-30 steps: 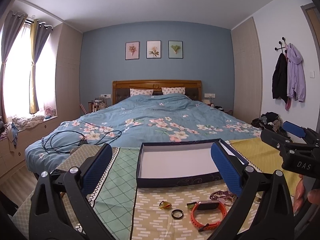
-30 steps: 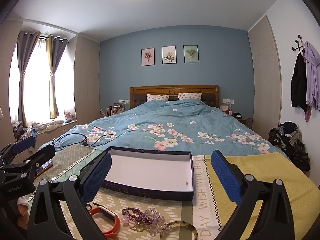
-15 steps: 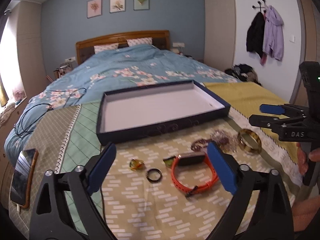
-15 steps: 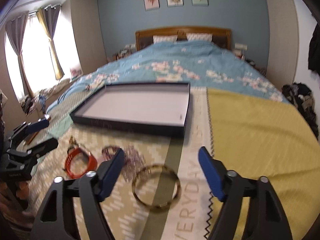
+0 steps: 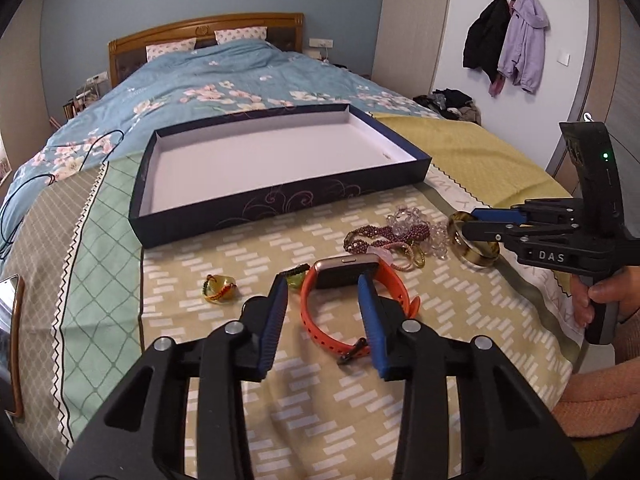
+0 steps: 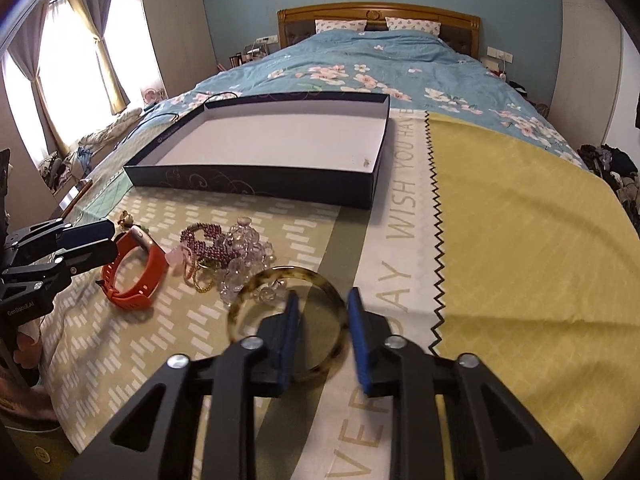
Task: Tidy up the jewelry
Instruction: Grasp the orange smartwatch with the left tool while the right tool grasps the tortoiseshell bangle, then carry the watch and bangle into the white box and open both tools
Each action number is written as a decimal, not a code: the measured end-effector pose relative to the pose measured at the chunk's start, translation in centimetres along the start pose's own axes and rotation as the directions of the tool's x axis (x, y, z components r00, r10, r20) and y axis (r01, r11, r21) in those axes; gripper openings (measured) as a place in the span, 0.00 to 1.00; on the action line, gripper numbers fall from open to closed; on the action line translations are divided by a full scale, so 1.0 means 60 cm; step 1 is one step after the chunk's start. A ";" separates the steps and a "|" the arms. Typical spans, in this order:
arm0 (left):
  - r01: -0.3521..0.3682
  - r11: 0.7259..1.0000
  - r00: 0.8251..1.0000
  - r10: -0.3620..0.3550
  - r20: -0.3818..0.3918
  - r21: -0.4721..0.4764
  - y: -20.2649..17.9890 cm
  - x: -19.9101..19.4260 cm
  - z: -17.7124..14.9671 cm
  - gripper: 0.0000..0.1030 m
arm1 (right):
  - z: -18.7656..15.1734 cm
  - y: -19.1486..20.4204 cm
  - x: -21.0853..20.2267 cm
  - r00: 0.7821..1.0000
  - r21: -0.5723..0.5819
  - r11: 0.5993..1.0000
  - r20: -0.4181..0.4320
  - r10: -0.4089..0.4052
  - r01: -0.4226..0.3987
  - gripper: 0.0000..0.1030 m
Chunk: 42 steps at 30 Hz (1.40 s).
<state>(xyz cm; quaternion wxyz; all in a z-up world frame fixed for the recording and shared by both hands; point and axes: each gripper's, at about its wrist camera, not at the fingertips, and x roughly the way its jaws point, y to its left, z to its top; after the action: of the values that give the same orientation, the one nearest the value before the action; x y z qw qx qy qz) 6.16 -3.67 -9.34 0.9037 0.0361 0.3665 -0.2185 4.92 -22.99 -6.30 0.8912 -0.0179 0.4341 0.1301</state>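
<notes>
- My left gripper [image 5: 322, 284] points down at the bedcover; its jaws have just been closing and stand narrow, straddling the near-left side of the orange watch [image 5: 346, 274]
- One finger sits outside the strap loop and the other over its inside; I see a sliver of cloth between pad and strap, so I judge nothing is pinched yet
- The watch lies on its edge, face away from me, with its long axis running across my jaws
- My right gripper [image 6: 322, 300] has also just been closing to a narrow gap, with the right rim of the tortoiseshell bangle [image 6: 280, 272] between the fingers
- The bangle lies flat; the inner pad is clear of the rim, so no grip as far as I can see
- The bead heap [image 6: 236, 252] lies between my two hands, touching the bangle's far-left rim
- The empty tray [image 6: 256, 188] lies straight beyond both pieces, long side towards me, so each lift goes forward and over its near wall
</notes>
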 end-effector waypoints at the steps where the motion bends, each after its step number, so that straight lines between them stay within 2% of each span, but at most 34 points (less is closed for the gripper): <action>1: 0.006 1.000 1.000 -0.006 -0.009 0.007 -0.001 0.003 0.000 0.34 | 0.000 -0.001 0.000 1.000 -0.003 1.000 0.000 0.004 -0.004 0.15; 9: 0.025 1.000 0.996 -0.025 -0.082 -0.004 0.006 0.029 0.006 0.33 | 0.007 -0.005 0.003 1.000 -0.024 1.000 -0.009 0.002 -0.002 0.16; 11: 0.030 0.999 0.994 -0.031 -0.106 -0.013 0.008 0.036 0.005 0.22 | 0.008 -0.007 0.004 1.000 -0.026 1.000 -0.010 0.006 -0.006 0.17; 13: 0.019 1.000 0.993 -0.020 -0.116 -0.009 0.009 0.041 0.005 0.16 | 0.009 -0.006 0.004 1.000 -0.034 0.999 -0.012 0.007 -0.008 0.17; 19: -0.001 1.000 0.992 0.000 -0.124 -0.010 0.009 0.038 0.009 0.07 | 0.012 -0.011 0.004 0.999 -0.035 0.999 -0.017 0.029 -0.030 0.06; 24: 0.008 0.998 0.994 -0.014 -0.105 -0.058 0.018 0.024 0.013 0.07 | 0.018 -0.019 -0.012 0.998 -0.018 0.998 0.012 0.062 -0.062 0.06; 32: 0.036 0.989 0.999 -0.036 0.007 -0.142 0.060 -0.020 0.066 0.07 | 0.077 -0.020 -0.033 0.990 -0.024 0.995 0.095 0.103 -0.101 0.06; 35: 0.016 0.987 0.999 -0.010 0.038 -0.157 0.078 -0.022 0.100 0.07 | 0.113 -0.016 -0.023 0.987 -0.042 0.993 0.120 0.111 -0.107 0.06; 42: -0.054 0.980 0.996 0.066 0.055 -0.191 0.119 0.015 0.186 0.08 | 0.208 0.003 0.030 0.985 -0.089 0.992 0.145 0.097 -0.085 0.06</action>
<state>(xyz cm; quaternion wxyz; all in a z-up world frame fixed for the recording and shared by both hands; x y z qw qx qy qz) 16.94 -0.04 -2.51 0.9199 -0.0455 0.3566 -0.1564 15.57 -20.63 0.09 0.9127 -0.0251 0.3611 0.1895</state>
